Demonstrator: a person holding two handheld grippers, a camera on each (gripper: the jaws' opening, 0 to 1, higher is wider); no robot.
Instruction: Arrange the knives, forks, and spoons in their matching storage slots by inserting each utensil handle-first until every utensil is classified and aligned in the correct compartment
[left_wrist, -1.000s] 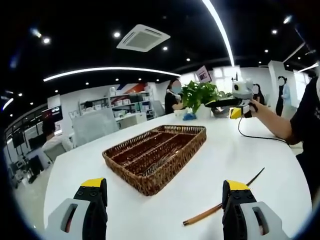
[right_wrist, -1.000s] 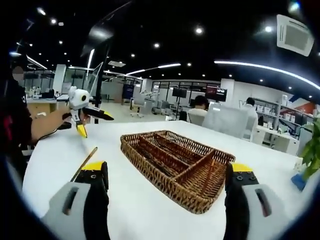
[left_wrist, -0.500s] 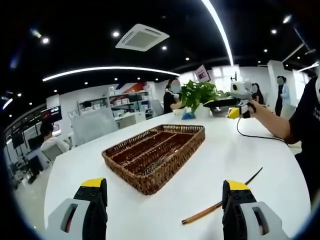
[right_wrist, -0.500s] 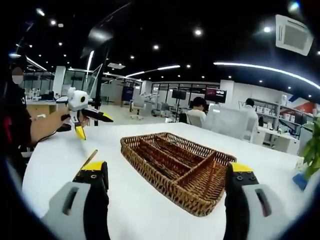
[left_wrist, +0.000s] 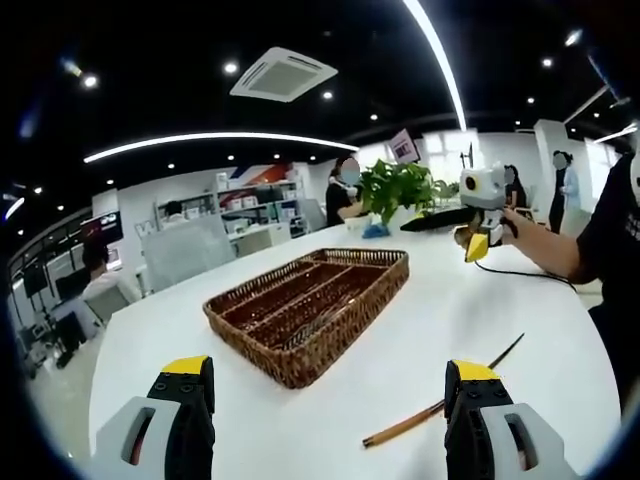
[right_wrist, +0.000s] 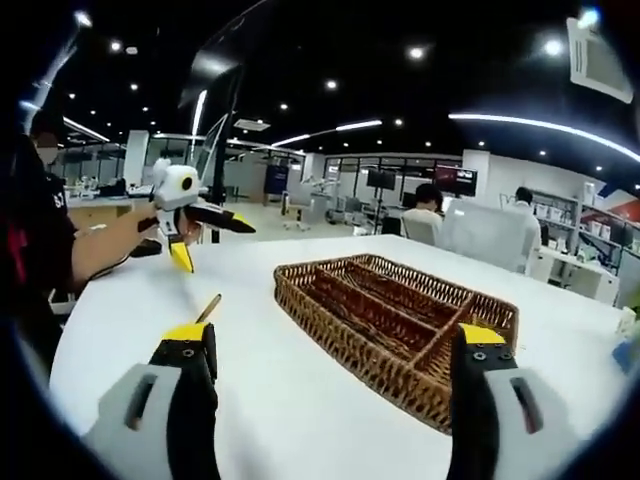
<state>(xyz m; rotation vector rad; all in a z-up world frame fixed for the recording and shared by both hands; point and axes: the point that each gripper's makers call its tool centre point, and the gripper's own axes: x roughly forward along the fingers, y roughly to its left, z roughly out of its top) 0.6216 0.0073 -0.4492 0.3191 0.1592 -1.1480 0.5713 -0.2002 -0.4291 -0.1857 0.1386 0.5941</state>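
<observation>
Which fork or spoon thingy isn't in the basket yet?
The wooden-handled utensil lying alone on the white table, beside the left gripper. The other utensils already lie inside the wicker tray.

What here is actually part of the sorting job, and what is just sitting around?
Part of the job:
- wicker cutlery tray, utensils inside too blurred to name
- wooden-handled utensil lying on the white table
- left gripper and right gripper, both open

Just around:
- potted plant
</observation>
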